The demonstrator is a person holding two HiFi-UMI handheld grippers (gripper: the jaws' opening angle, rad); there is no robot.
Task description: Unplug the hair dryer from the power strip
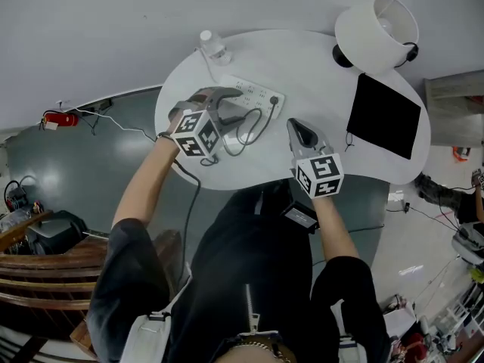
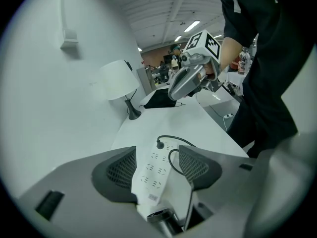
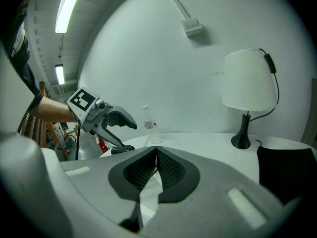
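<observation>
Bottle: a clear bottle (image 1: 214, 45) stands upright at the bench's (image 1: 318, 74) 11 o'clock rim in the head view. I cannot tell what is in it.
Power strip: the white strip (image 2: 152, 170) lies flat on the bench, at 5 o'clock from the bottle and near it.
Plug: the black plug (image 2: 159, 144) sits in a socket at the strip's far end. Its cord (image 2: 169, 161) loops back toward me along the strip's right side.
Left tool (image 2: 157, 170): its jaws stand wide over the strip, gripping nothing. Strip and cord show in the gap, and the plug is at 12 o'clock from it.
Hair dryer: I cannot make out its body for sure.
Right tool (image 3: 155, 162): its jaws are pressed together with nothing between them. In the head view it is at 4 o'clock from the strip, apart from it.
Lamp (image 1: 376, 29): it stands at the bench's 1 o'clock edge.
</observation>
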